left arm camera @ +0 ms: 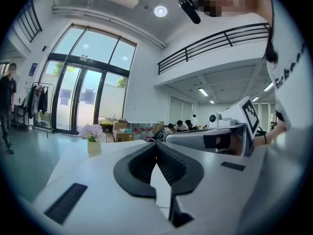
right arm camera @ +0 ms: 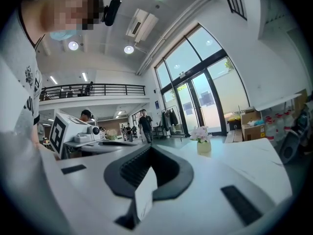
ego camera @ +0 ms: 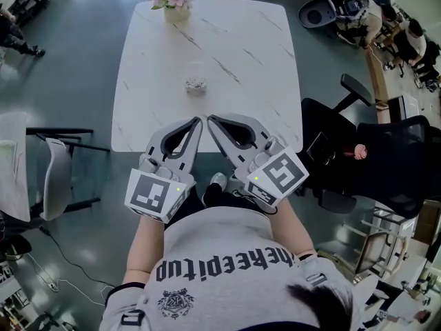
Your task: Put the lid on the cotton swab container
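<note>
The cotton swab container [ego camera: 196, 84], small, round and clear with swabs inside, stands near the middle of the white marble table [ego camera: 248, 54]. A faint clear round shape lies just behind it; I cannot tell whether that is the lid. My left gripper [ego camera: 199, 121] and right gripper [ego camera: 209, 118] hover side by side over the table's front edge, tips nearly touching, well short of the container. Both are shut and hold nothing. The left gripper [left arm camera: 156, 144] points across the tabletop, and the right gripper [right arm camera: 149, 149] does the same. Neither gripper view shows the container.
A vase of pink flowers [ego camera: 172, 0] stands at the table's far edge. A grey chair [ego camera: 56, 178] is at the left and a black office chair [ego camera: 375, 147] at the right. People stand and sit far off in the room.
</note>
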`<action>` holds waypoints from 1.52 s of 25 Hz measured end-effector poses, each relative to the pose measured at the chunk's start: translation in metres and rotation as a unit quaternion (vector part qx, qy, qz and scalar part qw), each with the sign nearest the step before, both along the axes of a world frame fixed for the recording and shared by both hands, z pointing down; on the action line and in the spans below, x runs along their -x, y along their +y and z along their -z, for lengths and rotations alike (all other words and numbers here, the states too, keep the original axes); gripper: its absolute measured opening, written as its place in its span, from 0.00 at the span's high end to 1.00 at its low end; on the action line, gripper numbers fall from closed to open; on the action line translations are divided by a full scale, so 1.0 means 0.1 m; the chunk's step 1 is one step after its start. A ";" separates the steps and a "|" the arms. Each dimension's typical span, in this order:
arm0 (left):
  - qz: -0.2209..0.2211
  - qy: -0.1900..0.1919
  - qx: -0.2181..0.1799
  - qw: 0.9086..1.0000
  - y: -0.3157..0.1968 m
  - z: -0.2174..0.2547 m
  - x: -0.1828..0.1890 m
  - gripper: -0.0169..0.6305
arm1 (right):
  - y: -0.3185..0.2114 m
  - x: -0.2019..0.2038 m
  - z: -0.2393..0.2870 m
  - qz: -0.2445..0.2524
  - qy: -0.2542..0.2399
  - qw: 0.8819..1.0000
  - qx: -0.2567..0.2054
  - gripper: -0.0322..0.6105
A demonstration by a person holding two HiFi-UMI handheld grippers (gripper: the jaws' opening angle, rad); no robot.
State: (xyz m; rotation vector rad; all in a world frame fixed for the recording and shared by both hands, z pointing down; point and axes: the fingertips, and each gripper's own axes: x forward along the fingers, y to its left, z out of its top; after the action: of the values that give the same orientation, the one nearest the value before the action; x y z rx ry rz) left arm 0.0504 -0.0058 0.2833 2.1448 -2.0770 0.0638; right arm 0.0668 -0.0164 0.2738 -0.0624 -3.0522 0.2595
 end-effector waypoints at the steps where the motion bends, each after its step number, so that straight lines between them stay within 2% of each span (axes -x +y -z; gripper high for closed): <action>1: -0.003 0.001 0.001 1.000 -0.01 0.00 0.02 0.95 | 0.00 0.02 0.00 -0.002 0.001 1.000 0.000 0.93; 13: -0.053 -0.001 0.000 0.999 -0.20 0.10 0.46 0.95 | -0.18 0.39 0.07 -0.061 0.003 0.998 0.000 0.93; 22: -0.089 0.004 0.017 0.996 -0.37 0.08 0.80 0.95 | -0.34 0.67 0.07 -0.110 0.006 0.994 0.004 0.93; 29: -0.138 0.001 0.007 0.990 -0.49 0.04 0.91 0.95 | -0.45 0.80 0.04 -0.146 0.011 0.989 0.007 0.93; 38: -0.177 -0.002 0.023 0.984 -0.61 -0.07 1.09 0.95 | -0.57 0.96 -0.01 -0.189 0.015 0.982 0.012 0.93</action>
State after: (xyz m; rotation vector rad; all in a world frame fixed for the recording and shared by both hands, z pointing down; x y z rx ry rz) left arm -0.0590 -0.0669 0.2906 2.4572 -1.6540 0.1544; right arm -0.0292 -0.0735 0.2753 0.5190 -3.0078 0.3155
